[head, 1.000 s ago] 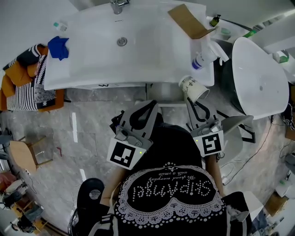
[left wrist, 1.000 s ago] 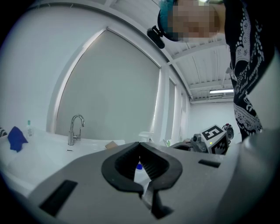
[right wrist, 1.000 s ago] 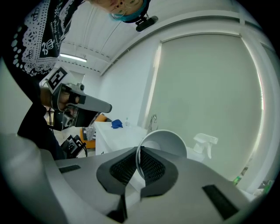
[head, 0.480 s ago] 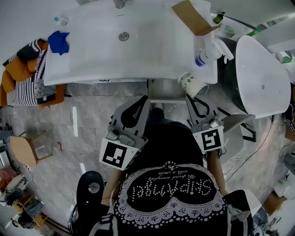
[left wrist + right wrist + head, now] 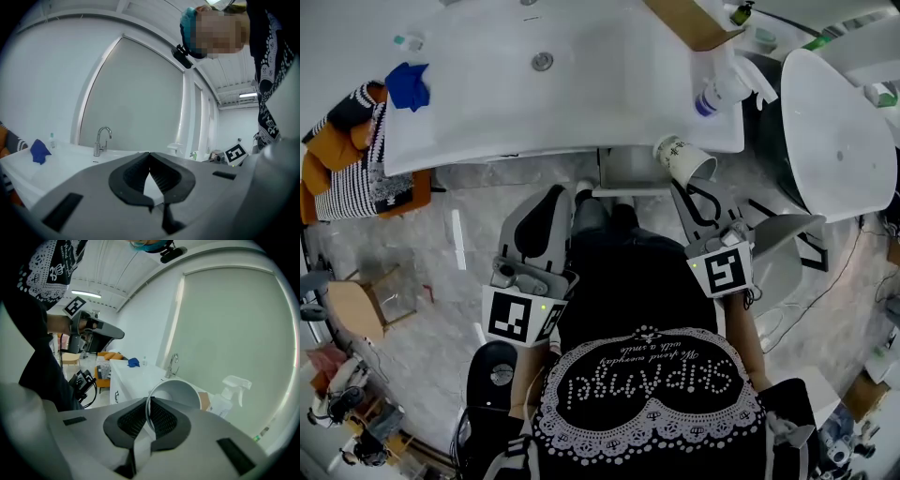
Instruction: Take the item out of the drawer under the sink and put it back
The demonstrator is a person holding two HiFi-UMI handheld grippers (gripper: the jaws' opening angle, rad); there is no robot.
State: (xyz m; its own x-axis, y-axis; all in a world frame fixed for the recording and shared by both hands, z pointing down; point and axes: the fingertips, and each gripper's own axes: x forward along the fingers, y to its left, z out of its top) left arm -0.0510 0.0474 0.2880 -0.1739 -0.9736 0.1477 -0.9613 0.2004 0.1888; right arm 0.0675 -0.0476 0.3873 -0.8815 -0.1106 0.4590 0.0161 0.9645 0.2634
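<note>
Paper cup (image 5: 684, 161): printed white cup, off the floor and tipped on its side, just below the front edge of the sink (image 5: 581, 103) and at the right end of what looks like the pulled-out drawer (image 5: 624, 192).
Cup mouth (image 5: 174, 391): turned back toward the holder, and the inside looks empty.
Right gripper (image 5: 684, 187): jaws drawn in narrow and clamped on the cup's wall at the rim, one pad inside and one outside.
Left gripper (image 5: 555, 193): tips brought together with nothing between them, aimed at the sink front left of the drawer and touching nothing.
Drawer: it appears open under the basin. Its inside is mostly hidden from above, so what it holds cannot be told.
Surroundings: spray bottle (image 5: 717, 89) and cardboard piece (image 5: 689, 23) on the sink's right side, blue cloth (image 5: 406, 84) on its left, tap (image 5: 101, 140) at the back.
Step in hand (judged): the cup is out of the drawer and carried free, so this is the turn between taking out and putting back.
Next move (judged): bring the cup over the drawer opening, clear of the sink edge, set it inside and only then part the jaws. The free left gripper is placed to push the drawer shut.
</note>
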